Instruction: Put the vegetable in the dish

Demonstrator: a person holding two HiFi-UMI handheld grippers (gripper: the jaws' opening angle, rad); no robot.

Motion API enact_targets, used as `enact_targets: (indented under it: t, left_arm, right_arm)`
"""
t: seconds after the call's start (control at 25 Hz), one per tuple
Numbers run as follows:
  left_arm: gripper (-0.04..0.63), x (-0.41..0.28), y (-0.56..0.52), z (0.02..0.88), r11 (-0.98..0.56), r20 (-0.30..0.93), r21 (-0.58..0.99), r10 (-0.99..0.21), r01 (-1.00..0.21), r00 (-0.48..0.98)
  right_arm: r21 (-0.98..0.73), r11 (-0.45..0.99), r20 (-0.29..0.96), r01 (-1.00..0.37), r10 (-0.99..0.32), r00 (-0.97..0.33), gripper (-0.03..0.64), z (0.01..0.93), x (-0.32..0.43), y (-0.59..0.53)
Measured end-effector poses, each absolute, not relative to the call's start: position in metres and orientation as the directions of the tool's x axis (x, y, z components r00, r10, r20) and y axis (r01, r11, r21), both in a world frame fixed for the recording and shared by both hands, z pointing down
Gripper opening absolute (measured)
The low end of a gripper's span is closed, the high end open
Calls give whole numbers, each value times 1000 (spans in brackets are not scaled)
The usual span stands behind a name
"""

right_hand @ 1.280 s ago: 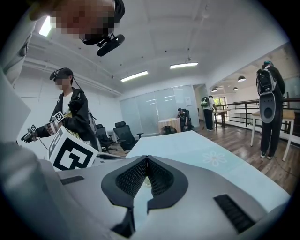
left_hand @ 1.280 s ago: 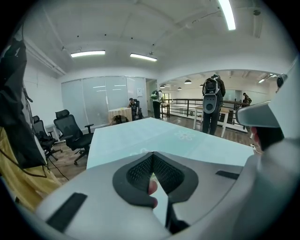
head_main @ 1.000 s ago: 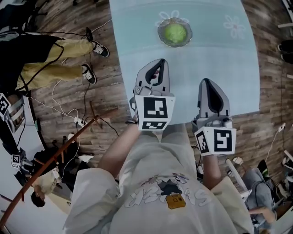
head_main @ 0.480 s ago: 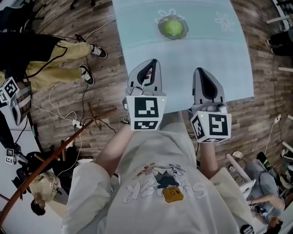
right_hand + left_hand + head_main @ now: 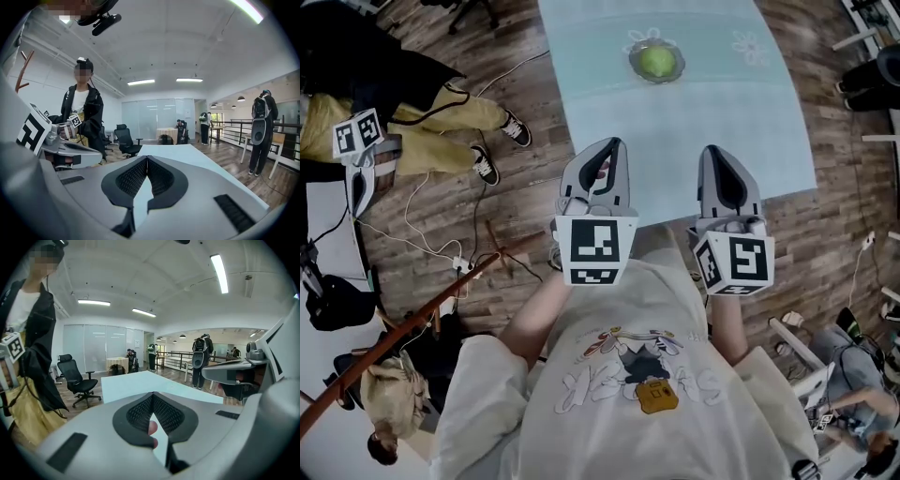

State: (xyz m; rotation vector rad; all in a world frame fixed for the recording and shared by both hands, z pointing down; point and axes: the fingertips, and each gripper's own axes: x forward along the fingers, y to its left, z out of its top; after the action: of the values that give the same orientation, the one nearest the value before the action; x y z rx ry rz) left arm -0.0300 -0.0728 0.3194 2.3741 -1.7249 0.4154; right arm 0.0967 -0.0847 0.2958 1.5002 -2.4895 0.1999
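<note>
A round green vegetable (image 5: 656,62) lies in a small glass dish (image 5: 675,73) at the far end of the pale blue table (image 5: 694,131). My left gripper (image 5: 612,143) and right gripper (image 5: 713,151) hover side by side over the table's near edge, well short of the dish. Both are shut and hold nothing. In the left gripper view the pads of the left gripper (image 5: 153,394) meet at their tips, and a small pink patch shows in the gap behind them; I cannot tell what it is. The right gripper (image 5: 146,158) also has its pads closed together.
A person in yellow trousers (image 5: 441,127) stands left of the table, holding another marker-cube gripper (image 5: 356,136). Cables (image 5: 441,234) and a wooden pole (image 5: 412,323) lie on the wood floor. An office chair (image 5: 75,376) and distant people (image 5: 200,357) show beyond the table.
The head view has drawn back, so the table and dish look smaller and farther. Both grippers stay shut near the table's front edge. The person at the left has shifted.
</note>
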Motion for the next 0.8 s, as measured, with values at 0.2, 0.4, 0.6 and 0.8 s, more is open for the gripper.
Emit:
enact_targets:
  t: [0.2, 0.4, 0.6, 0.8]
  left_arm:
    - [6, -37, -38, 303, -317, 291, -5, -908, -949, 302]
    - [7, -43, -9, 299, -321, 273, 26, -909, -947, 316]
    - [6, -48, 26, 295, -330, 269, 50, -904, -943, 331]
    - [6, -48, 66, 291, -347, 268, 53, -898, -936, 348]
  right_arm:
    - [33, 463, 255, -886, -861, -440, 23, 284, 92, -52]
    - [43, 473, 240, -880, -860, -450, 23, 279, 82, -25]
    - [36, 484, 226, -875, -856, -464, 23, 272, 70, 6]
    - [23, 468, 220, -884, -864, -452, 23, 268, 62, 43]
